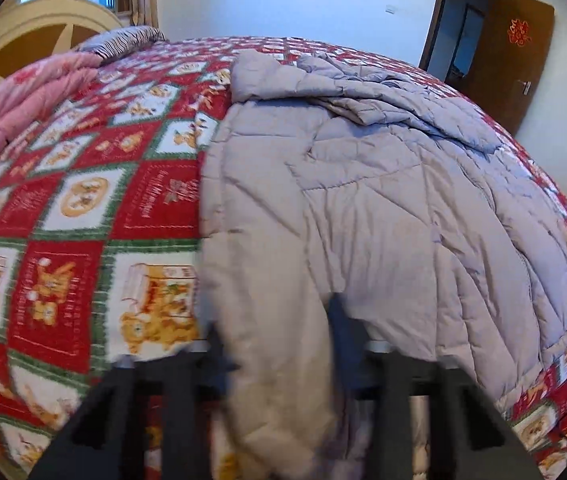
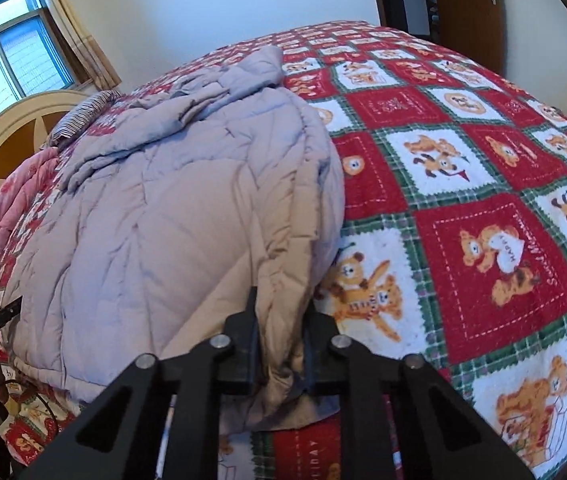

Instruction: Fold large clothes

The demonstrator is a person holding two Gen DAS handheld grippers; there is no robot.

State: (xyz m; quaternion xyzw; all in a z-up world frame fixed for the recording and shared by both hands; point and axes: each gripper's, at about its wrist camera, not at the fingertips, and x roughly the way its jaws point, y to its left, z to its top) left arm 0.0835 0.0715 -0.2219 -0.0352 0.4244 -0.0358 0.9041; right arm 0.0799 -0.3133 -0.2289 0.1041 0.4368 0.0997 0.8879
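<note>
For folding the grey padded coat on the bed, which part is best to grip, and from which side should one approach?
Probably the near hem, at its two corners, coming from the foot of the bed. The grey padded coat lies flat with that free edge nearest. The left hand-held gripper and the right hand-held gripper already pinch it there, so the hem could be carried toward the collar.

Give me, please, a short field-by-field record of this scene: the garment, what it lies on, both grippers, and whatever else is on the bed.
garment: grey quilted coat, spread out, near hem at the bed's edge
surface: bed with red, white and green teddy-bear blanket
left gripper: shut on the coat's hem, near its one side edge
right gripper: shut on the hem, near the other side edge
also on bed: pink bedding and striped pillow by the headboard
fold: not yet started
</note>
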